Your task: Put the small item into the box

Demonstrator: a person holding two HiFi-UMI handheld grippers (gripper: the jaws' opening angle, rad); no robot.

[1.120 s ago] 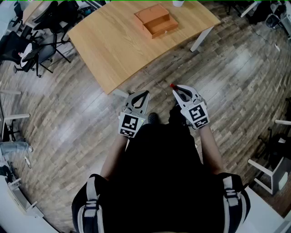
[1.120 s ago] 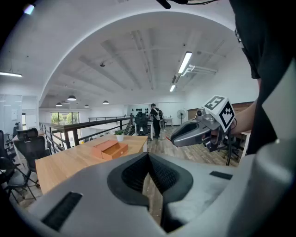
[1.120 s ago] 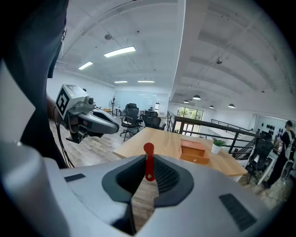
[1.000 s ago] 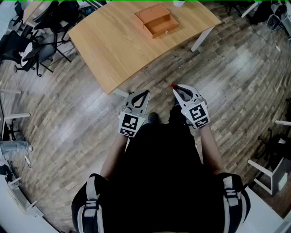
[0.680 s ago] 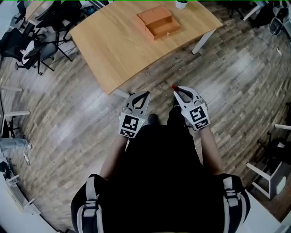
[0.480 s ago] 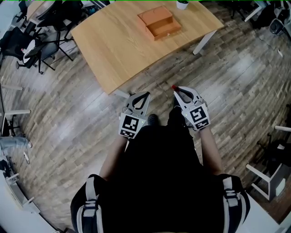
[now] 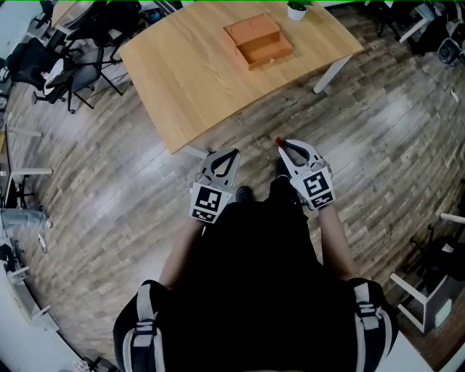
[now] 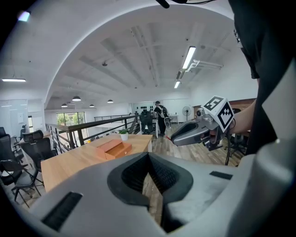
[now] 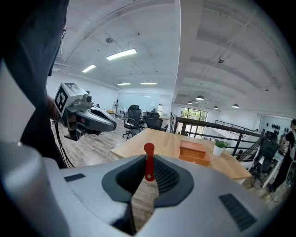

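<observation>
The right gripper [image 7: 282, 144] grasps a small red item [image 9: 148, 163]. The left gripper [image 7: 231, 155] is clenched and empty. The box [image 7: 259, 41] sits far off on the table [image 7: 182, 80].

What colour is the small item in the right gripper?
Red. The small item shows best in the right gripper view.

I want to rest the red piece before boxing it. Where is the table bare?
The table is bare from its near edge up to the orange box, and left of it. Only the far side is crowded: box and potted plant.
</observation>
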